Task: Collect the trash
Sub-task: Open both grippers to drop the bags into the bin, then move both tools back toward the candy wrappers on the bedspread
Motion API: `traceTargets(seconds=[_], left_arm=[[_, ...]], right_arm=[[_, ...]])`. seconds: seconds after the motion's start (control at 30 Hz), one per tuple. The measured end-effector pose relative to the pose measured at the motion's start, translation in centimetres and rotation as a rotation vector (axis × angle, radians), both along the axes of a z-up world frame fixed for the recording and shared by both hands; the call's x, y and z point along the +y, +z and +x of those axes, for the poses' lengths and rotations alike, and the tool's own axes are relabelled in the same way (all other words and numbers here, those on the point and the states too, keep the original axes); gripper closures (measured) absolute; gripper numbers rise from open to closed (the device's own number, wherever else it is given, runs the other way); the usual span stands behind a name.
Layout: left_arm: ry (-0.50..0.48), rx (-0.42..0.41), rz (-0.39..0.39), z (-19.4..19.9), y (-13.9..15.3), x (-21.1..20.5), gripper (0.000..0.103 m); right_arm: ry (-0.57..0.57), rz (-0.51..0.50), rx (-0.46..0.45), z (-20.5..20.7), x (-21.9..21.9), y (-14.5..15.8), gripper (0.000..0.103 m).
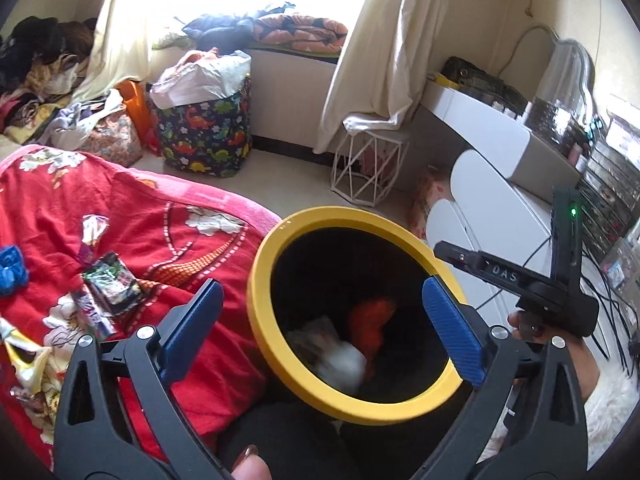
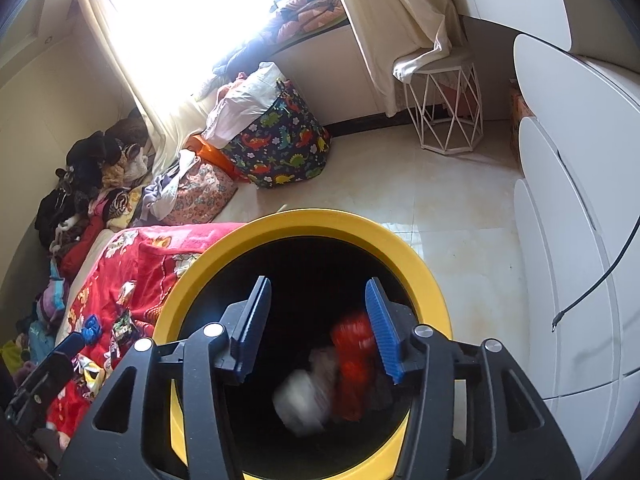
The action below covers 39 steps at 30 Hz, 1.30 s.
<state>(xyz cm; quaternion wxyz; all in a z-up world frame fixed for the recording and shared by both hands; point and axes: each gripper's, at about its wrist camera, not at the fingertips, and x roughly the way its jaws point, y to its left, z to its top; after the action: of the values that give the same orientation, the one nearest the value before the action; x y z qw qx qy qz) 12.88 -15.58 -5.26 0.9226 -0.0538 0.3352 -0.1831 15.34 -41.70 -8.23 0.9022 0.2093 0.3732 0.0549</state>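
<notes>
A black bin with a yellow rim [image 1: 276,248] stands beside the bed; it also shows in the right wrist view [image 2: 320,220]. Inside lie a red-orange wrapper [image 1: 370,322] [image 2: 354,364] and a blurred white wad [image 1: 346,362] [image 2: 304,400]. My left gripper [image 1: 320,328] is open and empty above the bin's left rim. My right gripper [image 2: 318,328] is open and empty straight over the bin mouth; it also shows in the left wrist view [image 1: 516,280]. Loose trash lies on the red blanket [image 1: 180,248]: a dark wrapper [image 1: 114,284], a shiny wrapper [image 1: 93,236], a blue crumpled piece [image 1: 12,270].
A dinosaur-print bag [image 1: 204,132] and clothes piles [image 1: 44,64] sit by the window. A white wire stool [image 1: 368,168] stands on the tiled floor [image 2: 400,184]. White drawers [image 2: 572,200] and a cluttered desk [image 1: 520,128] are on the right.
</notes>
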Motion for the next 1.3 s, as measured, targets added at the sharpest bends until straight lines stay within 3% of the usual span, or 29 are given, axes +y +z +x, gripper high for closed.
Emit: traceTargets(seconds=[0.53, 0.97, 1.3], left_arm=[[0.171, -0.116, 0.027, -1.4, 2.6, 5.6, 0.011], [0.327, -0.165, 0.005, -2.5, 4.3, 11.4, 0.011], [0.392, -0.175, -0.003, -2.9, 4.6, 14.2, 0.011]], right_arm=[[0.144, -0.03, -0.12, -1.0, 5.9, 4.0, 0.041], [0.3, -0.039, -0.157, -1.7, 12.4, 5.6, 0.04], [0.407, -0.064, -0.161, -2.4, 16.9, 5.9, 0.039]])
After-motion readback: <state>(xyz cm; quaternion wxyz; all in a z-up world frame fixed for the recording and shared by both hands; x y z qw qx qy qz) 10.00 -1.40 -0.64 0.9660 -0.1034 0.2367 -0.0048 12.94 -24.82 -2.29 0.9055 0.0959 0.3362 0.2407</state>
